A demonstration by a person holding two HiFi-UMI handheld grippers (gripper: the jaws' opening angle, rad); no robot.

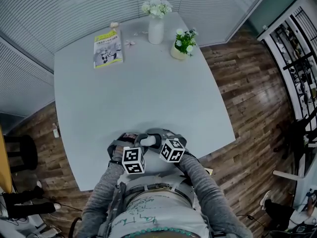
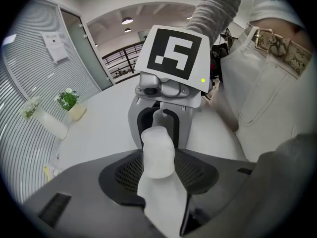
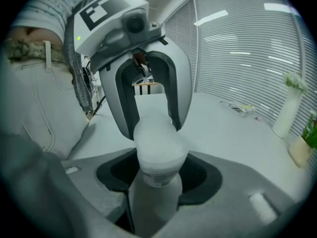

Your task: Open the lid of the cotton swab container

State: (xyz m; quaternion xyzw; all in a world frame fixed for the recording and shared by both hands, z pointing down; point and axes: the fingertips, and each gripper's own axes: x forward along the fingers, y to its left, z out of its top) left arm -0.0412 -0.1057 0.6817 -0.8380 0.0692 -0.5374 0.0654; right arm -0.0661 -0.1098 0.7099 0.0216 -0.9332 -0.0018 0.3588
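Over the table's [image 1: 148, 83] near edge, the right hand-held gripper [image 3: 158, 175] pinches one end of the white swab container [image 3: 157, 145] while the left hand-held gripper [image 2: 158, 175] pinches the other.

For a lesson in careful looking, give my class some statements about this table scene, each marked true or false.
1. The cotton swab container sits between the right gripper's jaws. True.
2. The booklet lies next to the container. False: the booklet lies at the table's far end, near the vase.
3. The vase holds white flowers. True.
4. The potted plant stands on the booklet. False: the potted plant stands on the table beside the vase.
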